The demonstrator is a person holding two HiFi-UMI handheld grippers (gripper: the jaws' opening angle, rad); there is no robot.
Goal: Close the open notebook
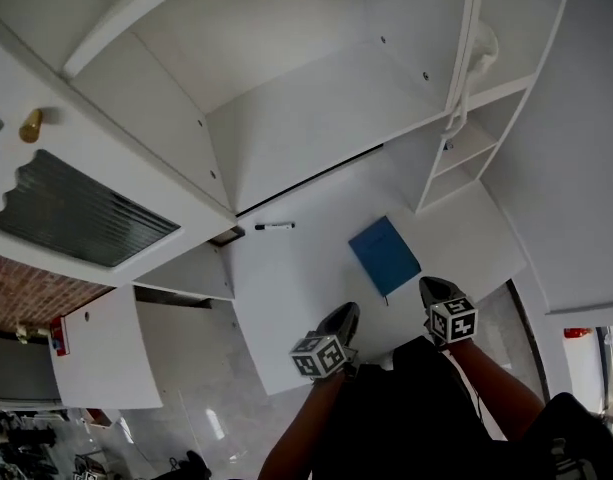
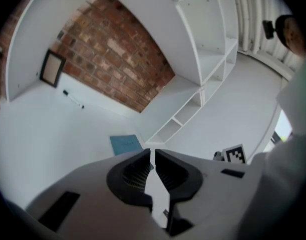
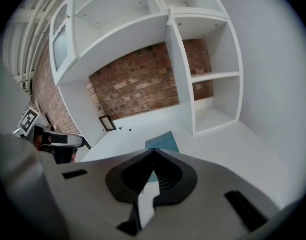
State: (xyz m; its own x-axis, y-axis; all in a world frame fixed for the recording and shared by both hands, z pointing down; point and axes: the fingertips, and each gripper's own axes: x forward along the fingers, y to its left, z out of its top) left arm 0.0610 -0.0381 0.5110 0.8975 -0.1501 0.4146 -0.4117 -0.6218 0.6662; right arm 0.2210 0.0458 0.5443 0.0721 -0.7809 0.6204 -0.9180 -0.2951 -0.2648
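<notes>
- Left gripper [image 2: 152, 151] is being held with its jaws almost together, only a thin slit being left between the tips; nothing is being gripped by it
- Right gripper [image 3: 153, 150] is being held with its jaws fully together, and nothing is being gripped by it either
- Both grippers are being held side by side over the near edge of the white desk [image 1: 316, 268], clear of its surface and apart from each other
- A blue notebook [image 1: 385, 255] is being seen lying closed and flat on the desk, just beyond the two grippers and touched by neither
- A pen [image 1: 274, 226] is being seen lying farther back on the desk, well apart from the notebook, near the brick wall [image 2: 113, 49]
- A white shelf unit [image 1: 466, 148] is being seen standing on the desk at the notebook's right
</notes>
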